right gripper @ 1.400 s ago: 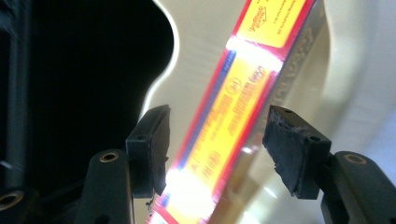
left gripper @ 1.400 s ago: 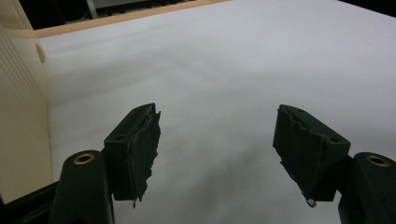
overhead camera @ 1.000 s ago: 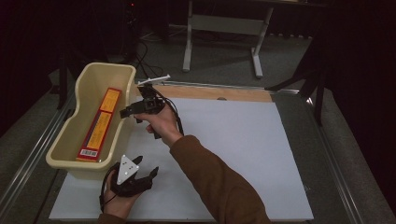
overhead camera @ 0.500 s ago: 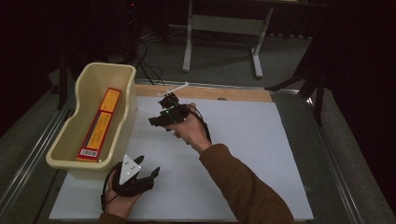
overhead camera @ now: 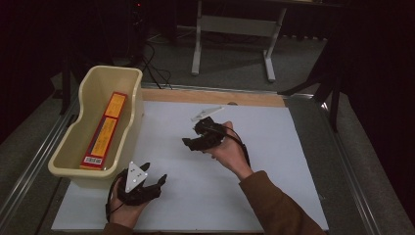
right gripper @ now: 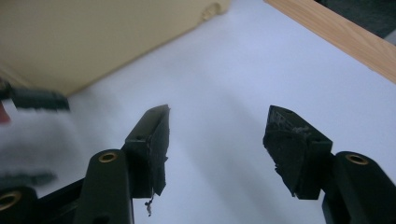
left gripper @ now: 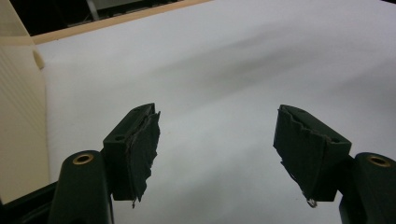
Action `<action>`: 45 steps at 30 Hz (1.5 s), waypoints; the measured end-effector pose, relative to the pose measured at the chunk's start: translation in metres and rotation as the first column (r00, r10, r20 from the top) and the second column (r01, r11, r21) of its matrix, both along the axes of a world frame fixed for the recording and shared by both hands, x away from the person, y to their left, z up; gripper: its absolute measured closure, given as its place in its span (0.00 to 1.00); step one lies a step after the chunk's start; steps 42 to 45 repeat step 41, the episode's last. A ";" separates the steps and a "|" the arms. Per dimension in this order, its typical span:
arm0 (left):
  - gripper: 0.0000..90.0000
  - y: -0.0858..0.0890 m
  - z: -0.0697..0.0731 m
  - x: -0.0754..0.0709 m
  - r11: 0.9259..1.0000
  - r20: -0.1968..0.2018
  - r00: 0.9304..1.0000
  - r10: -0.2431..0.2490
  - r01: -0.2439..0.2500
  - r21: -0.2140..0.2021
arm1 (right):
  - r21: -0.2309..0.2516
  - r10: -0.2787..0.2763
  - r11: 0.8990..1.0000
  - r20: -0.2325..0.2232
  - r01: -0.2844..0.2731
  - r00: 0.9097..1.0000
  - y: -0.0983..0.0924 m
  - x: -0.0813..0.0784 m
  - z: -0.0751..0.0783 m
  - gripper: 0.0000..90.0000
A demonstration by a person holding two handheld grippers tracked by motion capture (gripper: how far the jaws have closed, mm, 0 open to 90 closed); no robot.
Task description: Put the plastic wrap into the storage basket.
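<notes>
Dark floor and a grey stand frame lie beyond the table, whose white sheet point(overhead camera: 254, 147) has a bare wooden strip along its far edge.

Over the middle of that sheet the right gripper point(overhead camera: 191, 143) is held in the person's right hand point(overhead camera: 230, 152), its tips pointing left toward the tub. Its jaws have just been opening, and in the right gripper view they stand apart with plain white sheet between them — nothing is held, nothing touches the pads. A brown sleeve point(overhead camera: 274, 205) runs back from that hand to the lower edge of the high view, and the gripper's cable loops round the wrist.

Near the front left of the sheet the left gripper point(overhead camera: 154, 183) rests in the left hand point(overhead camera: 125, 208), its grey three-cornered plate uppermost. In the left gripper view its jaws are spread wide over bare sheet, empty as well.

To the left stands the cream tub point(overhead camera: 83, 169), its near corner just beside the left gripper. Inside lies a long red and yellow box point(overhead camera: 105, 132), flat on the bottom and running lengthwise, barcode end toward the person — well apart from both grippers. The tub's outer wall also shows in both gripper views.
</notes>
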State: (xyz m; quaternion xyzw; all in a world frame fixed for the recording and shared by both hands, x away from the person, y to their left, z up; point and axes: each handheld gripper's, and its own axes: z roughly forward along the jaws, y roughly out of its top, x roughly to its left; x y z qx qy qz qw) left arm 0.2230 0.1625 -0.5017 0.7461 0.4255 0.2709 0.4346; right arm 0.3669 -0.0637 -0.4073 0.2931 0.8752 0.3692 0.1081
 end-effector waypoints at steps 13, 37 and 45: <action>0.34 0.005 0.001 0.000 1.000 0.001 1.000 0.021 -0.021 -0.010 | 0.000 -0.102 0.995 0.051 0.102 0.993 -0.090 -0.044 -0.032 0.41; 0.34 0.008 0.005 -0.001 1.000 0.016 1.000 0.013 -0.013 0.006 | 0.121 -0.303 0.950 0.122 0.289 0.945 -0.208 -0.109 -0.085 0.22; 0.34 0.007 0.004 -0.001 1.000 0.010 1.000 0.017 -0.017 0.008 | 0.102 -0.314 0.948 0.140 0.302 0.939 -0.213 -0.107 -0.087 0.19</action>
